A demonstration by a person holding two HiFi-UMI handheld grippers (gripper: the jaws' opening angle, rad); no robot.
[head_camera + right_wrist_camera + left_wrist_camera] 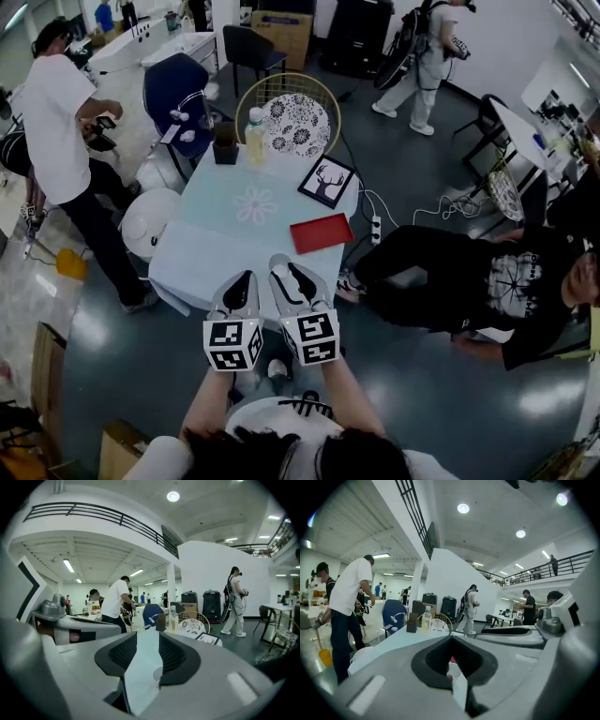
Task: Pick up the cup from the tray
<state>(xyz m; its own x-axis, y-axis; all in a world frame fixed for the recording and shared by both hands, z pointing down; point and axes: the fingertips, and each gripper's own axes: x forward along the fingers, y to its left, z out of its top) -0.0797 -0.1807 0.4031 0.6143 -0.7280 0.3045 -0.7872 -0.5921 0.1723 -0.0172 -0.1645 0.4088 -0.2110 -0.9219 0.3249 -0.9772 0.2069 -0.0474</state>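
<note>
— Starting at the left: how does the left gripper [247, 276] stand?
— Its jaws are almost together, leaving a thin slit with nothing in it. Through the slit shows the small white round-rimmed cup [453, 671], with red just behind it.
— Which way does the cup point?
— It is upright, long axis vertical, mouth up, on the pale blue tabletop [216, 255] ahead of both grippers. It is plain and whitish, half hidden by a jaw.
— And the right gripper [287, 266]?
— Its jaws are apart and empty. The flat red rectangular tray [322, 232] lies further right. I can't tell whether the cup touches it.
</note>
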